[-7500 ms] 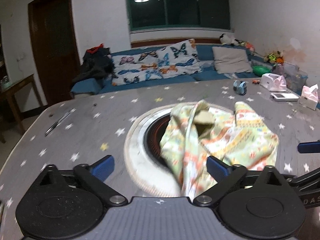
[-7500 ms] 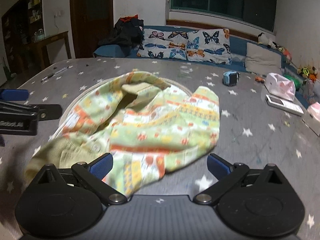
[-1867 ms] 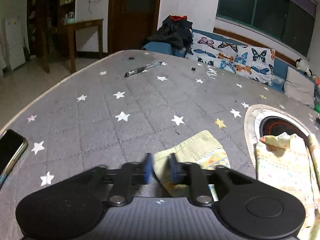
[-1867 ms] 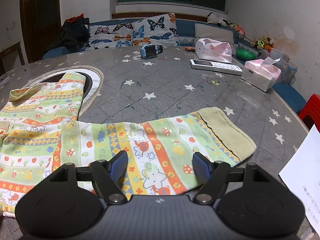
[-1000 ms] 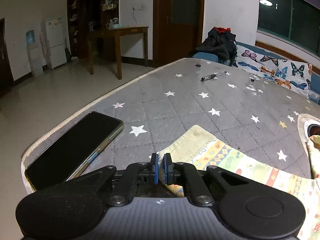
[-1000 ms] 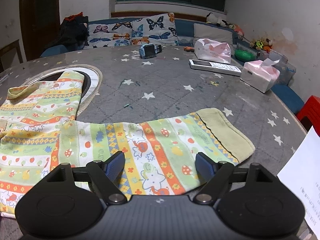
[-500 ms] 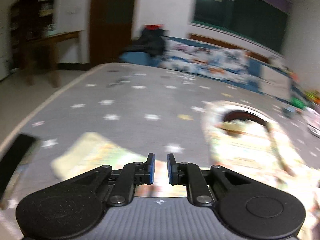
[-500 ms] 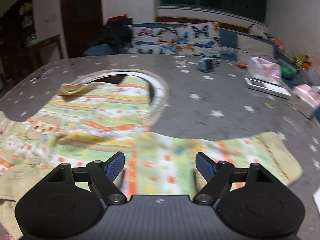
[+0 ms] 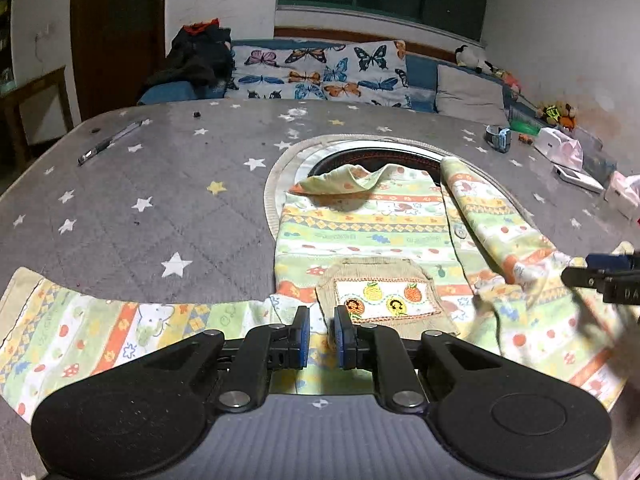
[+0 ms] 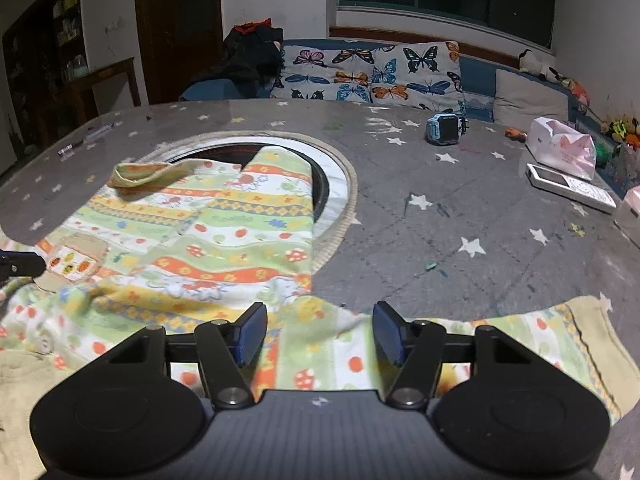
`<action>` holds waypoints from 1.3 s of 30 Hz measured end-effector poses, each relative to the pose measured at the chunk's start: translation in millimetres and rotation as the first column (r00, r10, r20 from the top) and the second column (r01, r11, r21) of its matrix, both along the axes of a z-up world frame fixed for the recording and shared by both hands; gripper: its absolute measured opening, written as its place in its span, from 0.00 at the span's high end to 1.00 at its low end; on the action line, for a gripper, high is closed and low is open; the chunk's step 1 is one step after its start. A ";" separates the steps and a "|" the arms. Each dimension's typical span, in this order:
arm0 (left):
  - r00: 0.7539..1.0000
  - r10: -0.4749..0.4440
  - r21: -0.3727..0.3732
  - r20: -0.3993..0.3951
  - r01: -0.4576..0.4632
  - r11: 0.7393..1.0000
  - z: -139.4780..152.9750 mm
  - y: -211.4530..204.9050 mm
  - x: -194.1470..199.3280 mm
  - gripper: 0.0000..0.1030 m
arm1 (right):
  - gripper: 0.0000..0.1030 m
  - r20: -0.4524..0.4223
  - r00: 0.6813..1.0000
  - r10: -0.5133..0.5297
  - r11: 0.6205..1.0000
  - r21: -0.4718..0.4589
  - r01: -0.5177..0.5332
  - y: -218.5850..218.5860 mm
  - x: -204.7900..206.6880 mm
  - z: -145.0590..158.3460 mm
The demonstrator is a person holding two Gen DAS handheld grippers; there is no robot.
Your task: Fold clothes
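I'm hovering the left gripper [image 9: 319, 332], jaws nearly together on nothing, and the right gripper [image 10: 320, 334], jaws spread, over the shirt [image 9: 372, 224] lying flat on the table [image 9: 160, 184].

Shirt [image 9: 372, 224] spread on worktop [image 9: 160, 184], collar over round inset [image 9: 276, 184]; one sleeve [image 9: 88, 328] out left; pen [image 9: 108, 142] far left; watch [image 10: 444, 126] behind right

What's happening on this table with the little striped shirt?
A person with a gripper in each hand is folding a child's shirt spread on the starry table. The left gripper hovers nearly closed, holding nothing, near the pocket. The right gripper is open above the right sleeve.
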State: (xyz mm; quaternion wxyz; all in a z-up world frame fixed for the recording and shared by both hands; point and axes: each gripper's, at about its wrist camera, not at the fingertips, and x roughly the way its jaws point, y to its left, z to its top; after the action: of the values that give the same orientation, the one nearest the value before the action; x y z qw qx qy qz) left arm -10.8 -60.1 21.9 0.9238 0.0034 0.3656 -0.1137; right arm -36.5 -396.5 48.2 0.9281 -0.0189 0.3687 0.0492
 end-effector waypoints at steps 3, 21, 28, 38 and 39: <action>1.000 0.008 -0.018 -0.020 -0.008 1.000 6.9 3.8 11.4 0.85 | 0.43 0.001 1.000 0.007 1.000 -0.005 -0.007 -0.3 0.4 2.9; 0.995 -0.101 0.169 0.014 0.097 0.981 -1.5 -30.9 126.6 0.67 | 0.58 -0.023 0.998 0.058 0.992 0.116 -0.055 -1.1 86.8 20.0; 0.989 -0.142 0.185 0.029 0.134 0.974 -10.4 -33.6 147.1 0.68 | 0.65 -0.045 0.997 0.065 0.992 0.115 -0.059 9.3 136.7 6.2; 0.991 -0.131 0.178 0.031 0.123 0.976 -12.0 -30.1 163.7 0.69 | 0.74 -0.048 0.998 0.028 0.990 0.137 -0.021 9.8 165.9 -4.6; 0.991 -0.127 0.176 0.032 0.120 0.977 -12.3 -29.5 164.7 0.68 | 0.75 -0.048 0.999 0.026 0.990 0.139 -0.019 9.6 167.4 -4.9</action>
State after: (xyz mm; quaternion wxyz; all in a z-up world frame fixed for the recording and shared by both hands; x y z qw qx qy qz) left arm 153.9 -89.6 9.6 0.9187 0.1090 0.3534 -0.1383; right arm 130.9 -386.9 43.3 0.9171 0.0427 0.3872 0.0853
